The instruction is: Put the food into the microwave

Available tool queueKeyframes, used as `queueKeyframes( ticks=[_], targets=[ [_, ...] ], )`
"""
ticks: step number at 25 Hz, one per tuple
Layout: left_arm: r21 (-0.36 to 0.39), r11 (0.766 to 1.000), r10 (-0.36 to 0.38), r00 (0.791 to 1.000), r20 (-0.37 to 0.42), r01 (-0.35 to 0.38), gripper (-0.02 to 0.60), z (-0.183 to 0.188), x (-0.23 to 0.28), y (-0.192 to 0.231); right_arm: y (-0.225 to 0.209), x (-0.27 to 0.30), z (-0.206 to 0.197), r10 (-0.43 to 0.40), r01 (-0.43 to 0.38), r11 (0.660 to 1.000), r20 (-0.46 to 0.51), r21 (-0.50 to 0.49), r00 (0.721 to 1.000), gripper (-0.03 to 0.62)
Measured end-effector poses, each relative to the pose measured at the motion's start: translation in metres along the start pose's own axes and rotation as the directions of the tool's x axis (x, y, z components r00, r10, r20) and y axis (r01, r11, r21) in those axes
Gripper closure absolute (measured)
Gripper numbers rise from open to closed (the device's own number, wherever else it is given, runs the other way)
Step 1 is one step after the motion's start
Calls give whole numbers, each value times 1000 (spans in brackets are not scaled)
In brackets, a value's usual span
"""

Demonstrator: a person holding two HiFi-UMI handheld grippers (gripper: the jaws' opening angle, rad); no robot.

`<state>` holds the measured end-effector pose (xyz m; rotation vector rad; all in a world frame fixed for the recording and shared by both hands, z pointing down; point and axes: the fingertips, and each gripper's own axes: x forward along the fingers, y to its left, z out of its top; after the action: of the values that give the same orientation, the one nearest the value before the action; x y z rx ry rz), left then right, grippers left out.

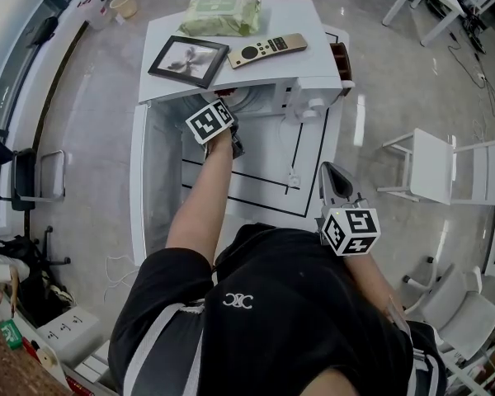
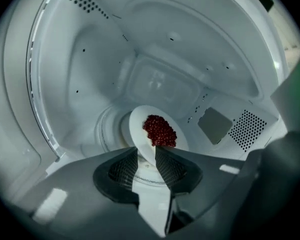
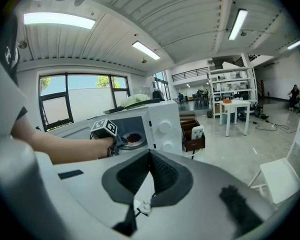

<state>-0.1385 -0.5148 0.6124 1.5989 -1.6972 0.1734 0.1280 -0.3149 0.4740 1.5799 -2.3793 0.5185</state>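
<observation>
The white microwave (image 1: 309,64) stands open on the table (image 1: 256,151). Inside it a white plate (image 2: 138,124) with a heap of red food (image 2: 160,130) rests on the turntable. My left gripper (image 2: 146,160) reaches into the cavity; its jaws stand apart, with the plate's near rim between the fingertips. In the head view only its marker cube (image 1: 209,122) and the forearm show at the opening. My right gripper (image 1: 330,172) hovers over the table's right side, shut and holding nothing. In the right gripper view (image 3: 150,156) the plate (image 3: 133,139) is visible in the cavity.
On top of the microwave lie a picture frame (image 1: 188,59), a remote (image 1: 266,50) and a green wipes pack (image 1: 221,15). A brown box (image 1: 340,56) sits to its right. A thin cable (image 1: 293,176) crosses the table. White chairs (image 1: 445,167) stand at the right.
</observation>
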Motion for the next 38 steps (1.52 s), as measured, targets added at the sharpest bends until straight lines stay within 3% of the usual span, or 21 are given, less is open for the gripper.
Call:
queueKeyframes(
  ticks=[6,10,14,17,21,25,31,38],
  targets=[
    [141,987,74,997,0,-73,437,6,3,7,4,2,-1,4,-4,1000,-3,-24,1000,586],
    [174,982,72,997,24,-75,442,8,1,6,3,2,0,7,-7,1000,0,-24,1000,586],
    [202,975,72,994,86,-88,572,11,-13,6,4,4,-1,21,-21,1000,-2,-20,1000,586],
    [248,968,9,994,105,-35,572,8,-24,-5,6,8,-1,41,-41,999,-3,-14,999,586],
    [351,936,-83,986,142,28,574,8,-48,-26,15,12,-1,76,-76,997,0,-16,997,586],
    [409,908,-168,972,164,88,574,9,-82,-49,22,18,1,104,-104,994,-1,-28,995,586],
    [464,874,-262,945,196,146,574,5,-136,-77,32,26,7,142,-141,989,16,-30,990,586],
    [470,854,-324,934,149,221,574,-34,-185,-95,46,35,12,174,-171,982,36,-75,984,586]
  ],
)
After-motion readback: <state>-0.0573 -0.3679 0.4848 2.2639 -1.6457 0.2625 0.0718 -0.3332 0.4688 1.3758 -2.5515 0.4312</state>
